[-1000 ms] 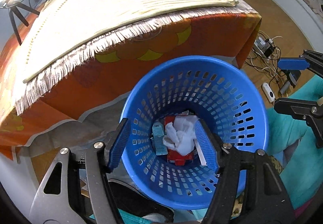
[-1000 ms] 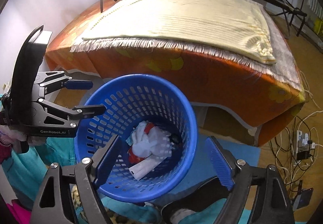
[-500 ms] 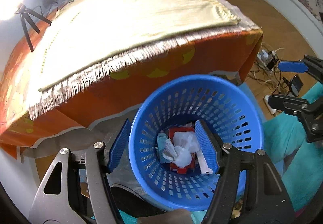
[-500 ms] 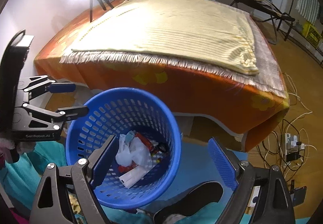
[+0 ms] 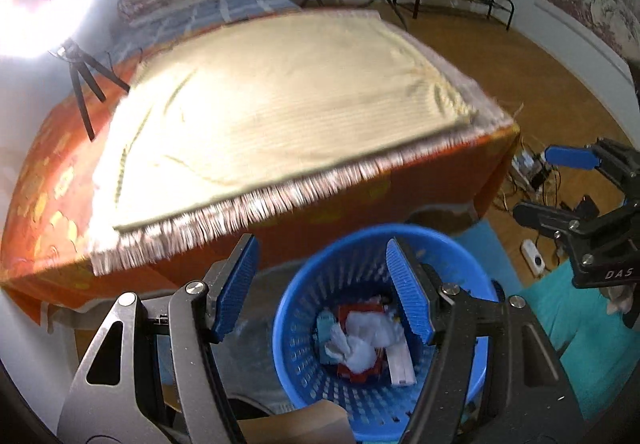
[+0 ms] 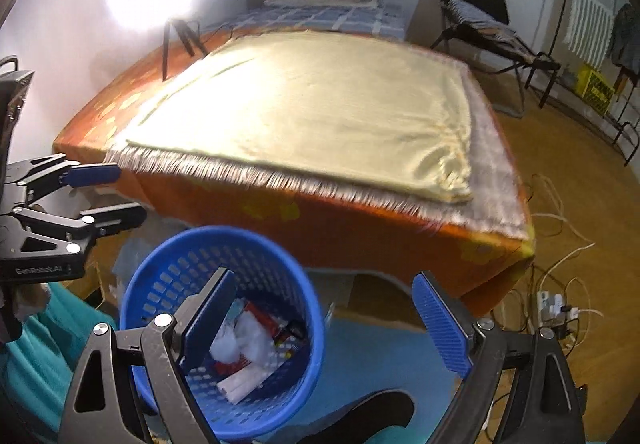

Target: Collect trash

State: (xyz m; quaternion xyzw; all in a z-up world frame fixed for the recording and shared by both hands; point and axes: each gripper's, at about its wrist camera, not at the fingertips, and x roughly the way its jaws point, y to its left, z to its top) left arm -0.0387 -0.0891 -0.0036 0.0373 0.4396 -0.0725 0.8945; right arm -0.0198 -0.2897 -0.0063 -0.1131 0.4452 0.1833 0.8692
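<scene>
The blue bin [image 5: 380, 328] is sitting at the lower middle of the left wrist view and lower left of the right wrist view, on the floor just in front of the bed [image 5: 256, 116]. It is standing upright, mouth up, long axis vertical. Inside it are lying white tissues [image 5: 360, 344], a red packet [image 5: 352, 314] and a white box [image 5: 400, 362]; the box's long axis is running from the bin wall toward the centre.

The left gripper [image 5: 322, 290] is hovering above the bin with its fingers spread wide and holding nothing. The right gripper [image 6: 328, 328] is doing the same, fingers wide apart and empty, one finger over the bin's mouth.

The bin is probably light, being perforated plastic that flexes a little, so the rim is looking like the best place to pinch. The tissues would be soft and crushable, needing only a light squeeze. The bed's yellow cover [image 6: 320, 112] is showing no trash, though blur is hiding detail.
</scene>
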